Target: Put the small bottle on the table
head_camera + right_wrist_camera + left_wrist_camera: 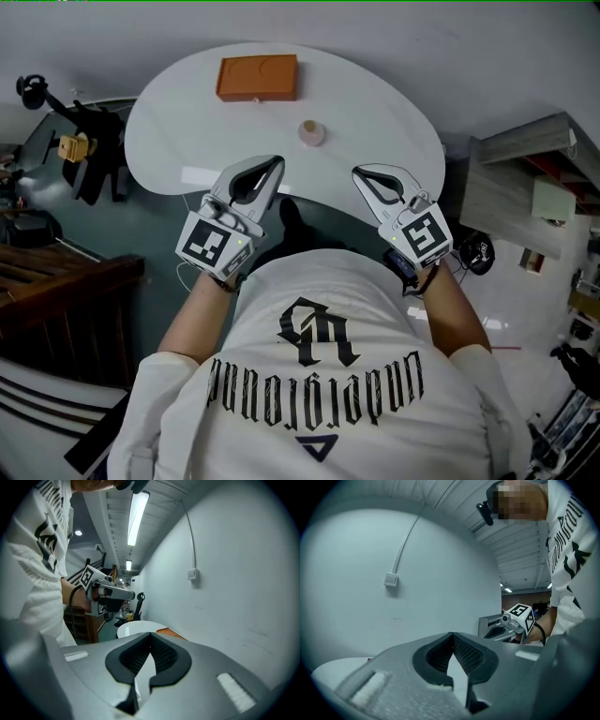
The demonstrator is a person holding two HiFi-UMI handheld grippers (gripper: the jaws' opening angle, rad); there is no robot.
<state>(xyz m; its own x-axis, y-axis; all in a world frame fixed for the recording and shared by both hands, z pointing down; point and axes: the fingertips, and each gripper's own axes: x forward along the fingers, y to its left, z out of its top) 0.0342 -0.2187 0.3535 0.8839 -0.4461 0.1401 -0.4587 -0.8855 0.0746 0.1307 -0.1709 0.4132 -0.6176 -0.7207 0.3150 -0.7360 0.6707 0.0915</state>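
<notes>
The small bottle (311, 132), pale pink and seen from above, stands on the white oval table (187, 141), a little past its middle. Behind it lies an orange block (258, 78), which also shows in the right gripper view as an orange block (171, 633). Both grippers hover at the table's near edge, short of the bottle and apart from it. My left gripper (274, 161) (452, 637) has its tips together with nothing between them. My right gripper (361, 172) (151, 634) is shut and holds nothing.
A dark wooden bench (66, 281) stands at the left and a grey shelf unit (530, 150) at the right. Black equipment (89, 141) sits left of the table. A white wall with a cable box (391, 579) runs behind the table.
</notes>
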